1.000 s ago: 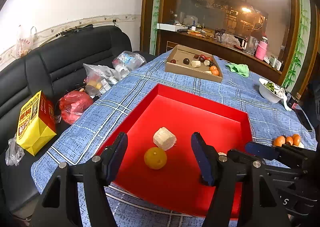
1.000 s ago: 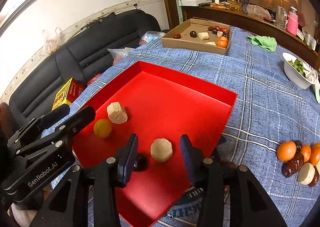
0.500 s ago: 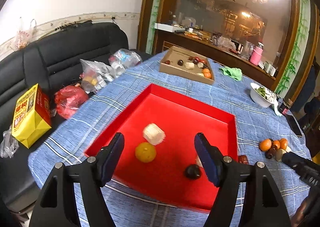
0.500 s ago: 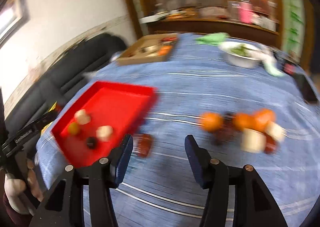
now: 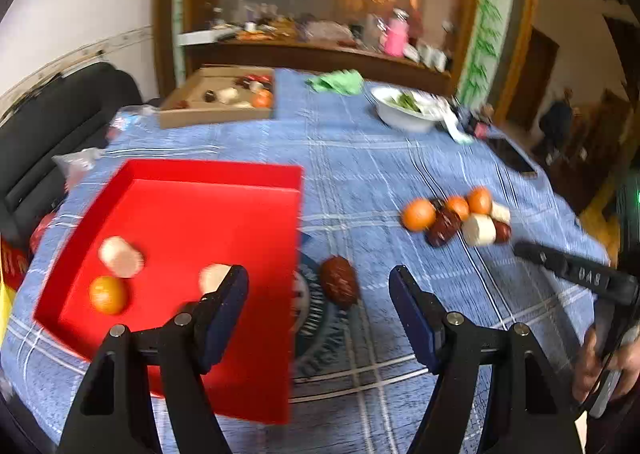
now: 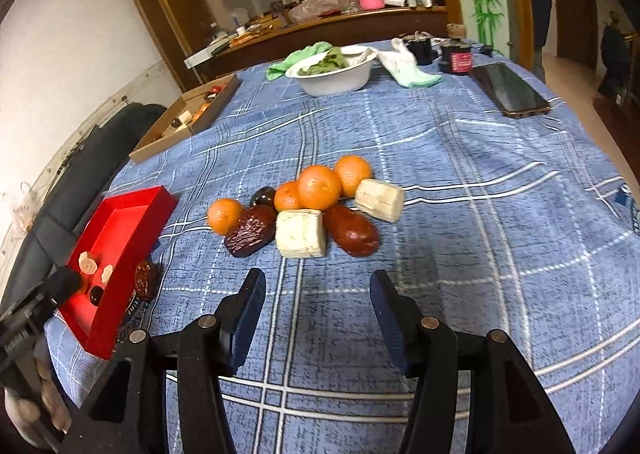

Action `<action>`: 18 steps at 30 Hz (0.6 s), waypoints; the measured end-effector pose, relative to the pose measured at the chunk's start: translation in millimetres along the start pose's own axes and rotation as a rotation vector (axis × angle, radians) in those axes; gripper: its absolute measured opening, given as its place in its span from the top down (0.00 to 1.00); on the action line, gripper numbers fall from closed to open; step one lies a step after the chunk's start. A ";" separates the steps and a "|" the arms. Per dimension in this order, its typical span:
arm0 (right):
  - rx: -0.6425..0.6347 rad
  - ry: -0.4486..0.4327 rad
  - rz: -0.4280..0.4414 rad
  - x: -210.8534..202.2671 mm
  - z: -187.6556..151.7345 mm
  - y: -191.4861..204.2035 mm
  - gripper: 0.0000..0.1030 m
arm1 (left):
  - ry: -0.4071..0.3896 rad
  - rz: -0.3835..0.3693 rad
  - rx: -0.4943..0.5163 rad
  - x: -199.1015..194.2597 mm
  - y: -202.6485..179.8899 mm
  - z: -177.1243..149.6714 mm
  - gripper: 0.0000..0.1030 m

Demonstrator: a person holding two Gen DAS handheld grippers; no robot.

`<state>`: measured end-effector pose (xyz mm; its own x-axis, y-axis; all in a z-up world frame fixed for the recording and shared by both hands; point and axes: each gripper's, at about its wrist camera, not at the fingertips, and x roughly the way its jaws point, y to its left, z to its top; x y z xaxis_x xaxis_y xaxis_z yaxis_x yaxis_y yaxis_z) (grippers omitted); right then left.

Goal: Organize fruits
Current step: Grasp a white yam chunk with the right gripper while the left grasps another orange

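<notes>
Left gripper: we see its jaws spread wide with nothing between them, hovering over the right edge of the tray and the cloth beside it.
Right gripper: we see it released too, jaws apart and empty, above bare cloth just short of the fruit pile.
Tray: red, on the blue checked tablecloth; in the right wrist view it sits far left.
In the tray: we count two pale chunks, one partly behind the left finger, and a yellow-orange fruit near the front left corner. The right wrist view adds a small dark fruit by the front wall.
Lone date: dark red-brown, on the cloth just outside the tray's right wall, between the left gripper's fingers in that view; also seen beside the tray.
Pile: we see it mid-table, well apart from the tray: four oranges, two pale chunks, a wrinkled date, a smooth date and a dark round fruit, all touching or nearly so.
Box: cardboard, at the far left of the table, holding more fruit.
Bowl: white, with greens, at the far side.
Phone: dark, lying flat at the far right.
</notes>
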<state>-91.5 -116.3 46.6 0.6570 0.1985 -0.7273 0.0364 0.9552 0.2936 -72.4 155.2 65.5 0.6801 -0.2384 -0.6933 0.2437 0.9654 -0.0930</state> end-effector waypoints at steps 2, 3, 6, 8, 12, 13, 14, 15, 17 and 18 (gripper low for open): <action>-0.018 -0.004 0.016 4.3 1.1 2.7 0.43 | 0.028 -0.009 0.020 9.9 -8.8 -1.5 0.30; -0.031 -0.008 0.033 6.1 3.7 7.0 0.43 | 0.041 -0.010 0.027 15.1 -12.3 -2.1 0.30; -0.056 -0.008 0.078 13.0 9.1 15.8 0.43 | 0.077 0.013 0.049 32.1 -18.8 -2.6 0.30; -0.067 0.008 0.060 21.9 13.3 19.1 0.43 | 0.095 0.031 0.058 37.7 -21.5 -1.3 0.28; -0.059 0.035 0.032 35.9 19.4 17.7 0.43 | 0.099 0.039 0.078 43.6 -25.4 0.5 0.25; -0.059 0.038 0.031 38.7 20.4 17.6 0.43 | 0.099 0.036 0.078 43.9 -26.0 0.9 0.23; -0.058 0.042 0.029 41.7 21.2 17.4 0.43 | 0.098 0.030 0.079 43.9 -26.0 1.2 0.23; -0.056 0.047 0.027 45.8 22.0 17.6 0.43 | 0.098 0.020 0.081 43.6 -25.8 1.6 0.23; -0.049 0.056 0.018 52.2 23.5 17.0 0.43 | 0.099 -0.022 0.076 40.9 -23.4 2.0 0.23; -0.044 0.060 0.013 55.6 24.1 16.8 0.43 | 0.094 -0.048 0.073 37.9 -21.8 1.8 0.23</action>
<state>-36.2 -94.5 26.1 0.6111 0.2226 -0.7596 -0.0060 0.9609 0.2767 -50.7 124.9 42.6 0.5993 -0.2695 -0.7538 0.3258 0.9422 -0.0778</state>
